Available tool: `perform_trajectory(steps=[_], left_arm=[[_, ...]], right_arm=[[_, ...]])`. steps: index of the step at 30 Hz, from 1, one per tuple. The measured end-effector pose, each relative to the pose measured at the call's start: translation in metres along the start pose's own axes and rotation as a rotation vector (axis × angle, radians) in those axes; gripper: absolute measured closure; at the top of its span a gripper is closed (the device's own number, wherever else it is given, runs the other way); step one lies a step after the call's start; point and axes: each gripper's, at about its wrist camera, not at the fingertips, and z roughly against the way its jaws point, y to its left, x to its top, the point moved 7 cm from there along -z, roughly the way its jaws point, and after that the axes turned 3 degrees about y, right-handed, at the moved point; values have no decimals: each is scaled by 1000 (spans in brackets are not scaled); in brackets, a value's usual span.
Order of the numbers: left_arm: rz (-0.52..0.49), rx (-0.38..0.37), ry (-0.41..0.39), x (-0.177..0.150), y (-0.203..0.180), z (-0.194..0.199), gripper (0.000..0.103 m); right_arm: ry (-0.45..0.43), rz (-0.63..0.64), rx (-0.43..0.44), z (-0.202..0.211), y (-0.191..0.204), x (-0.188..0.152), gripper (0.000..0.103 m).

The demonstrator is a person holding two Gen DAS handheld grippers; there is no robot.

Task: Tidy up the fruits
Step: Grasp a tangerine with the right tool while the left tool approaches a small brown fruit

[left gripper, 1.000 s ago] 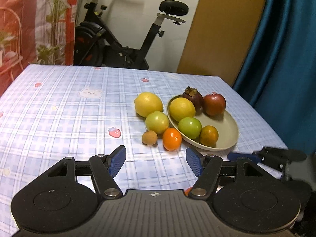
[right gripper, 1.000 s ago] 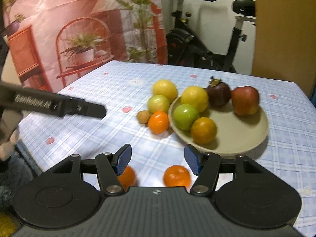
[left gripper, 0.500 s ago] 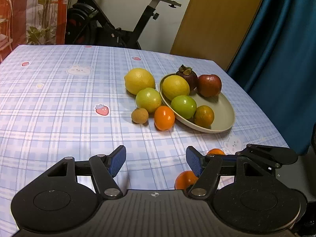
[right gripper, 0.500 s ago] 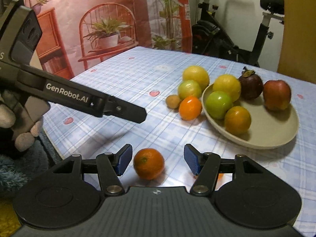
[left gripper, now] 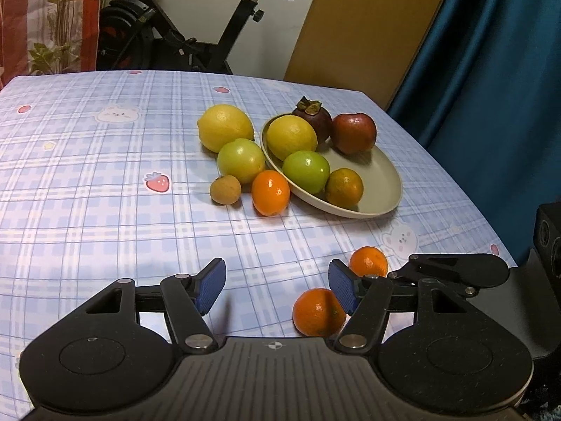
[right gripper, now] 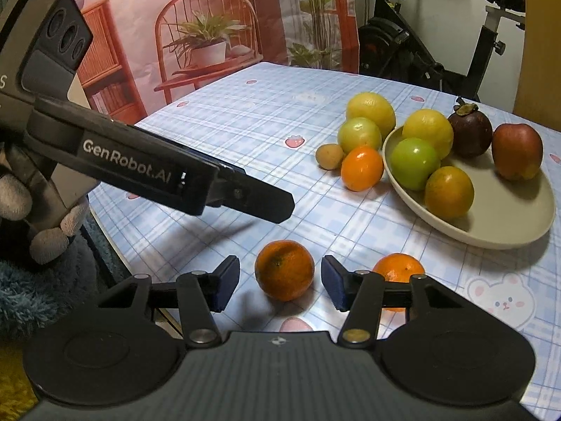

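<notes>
Since a second ago, when both wrist views sat higher with the plate [right gripper: 508,235] group at centre, both grippers have sunk toward the near edge of the table [left gripper: 87,175], and two loose oranges now fill the foreground. My right gripper [right gripper: 278,279] has the nearer orange [right gripper: 284,269] squarely between its blue pads; its jaws are closing, but a gap shows on each side, so nothing is pinched yet. I judge this the start of a pick, with the plate as the likely goal. It already holds a lemon [right gripper: 428,129], a green fruit [right gripper: 414,162], a darker orange [right gripper: 448,191], a mangosteen [right gripper: 470,133] and an apple [right gripper: 517,151]. The second orange [right gripper: 399,266] lies just right of my right finger, partly hidden behind it. My left gripper [left gripper: 277,284] stands spread and empty; the same near orange [left gripper: 317,311] shows by its right pad, more under than between. Both tools tilt down and forward. From the right view the left tool reaches in from the left, above the cloth, a gloved hand [right gripper: 35,210] on its grip. Loose beside the plate sit another lemon [left gripper: 225,131], a green fruit [left gripper: 241,160], a small brown fruit [left gripper: 225,189] and an orange [left gripper: 270,192]
</notes>
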Motion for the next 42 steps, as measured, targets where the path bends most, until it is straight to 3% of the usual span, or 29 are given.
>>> perform_trajectory(steps=[5, 7, 9, 11, 15, 23, 34, 42], left_arm=[[45, 21, -22, 5, 10, 3, 36], [59, 21, -28, 11, 14, 3, 37], [58, 31, -39, 20, 19, 4, 50], [21, 78, -51, 29, 22, 3, 55], [-63, 144, -72, 48, 27, 2, 55], [-142, 195, -159, 87, 37, 10, 55], [-168, 140, -92, 69, 35, -28, 55], [-174, 123, -53, 58, 32, -48, 55]], right_arm=[[-10, -8, -4, 0, -2, 1, 53], [-12, -12, 2, -1, -2, 0, 61], [-17, -16, 4, -1, -3, 1, 62], [-23, -27, 7, -1, -5, 1, 62], [-58, -60, 2, 3, -10, 5, 62], [-148, -97, -12, 18, -18, 14, 62], [-302, -188, -168, 59, -66, 32, 62], [-331, -265, -234, 72, -98, 31, 62]])
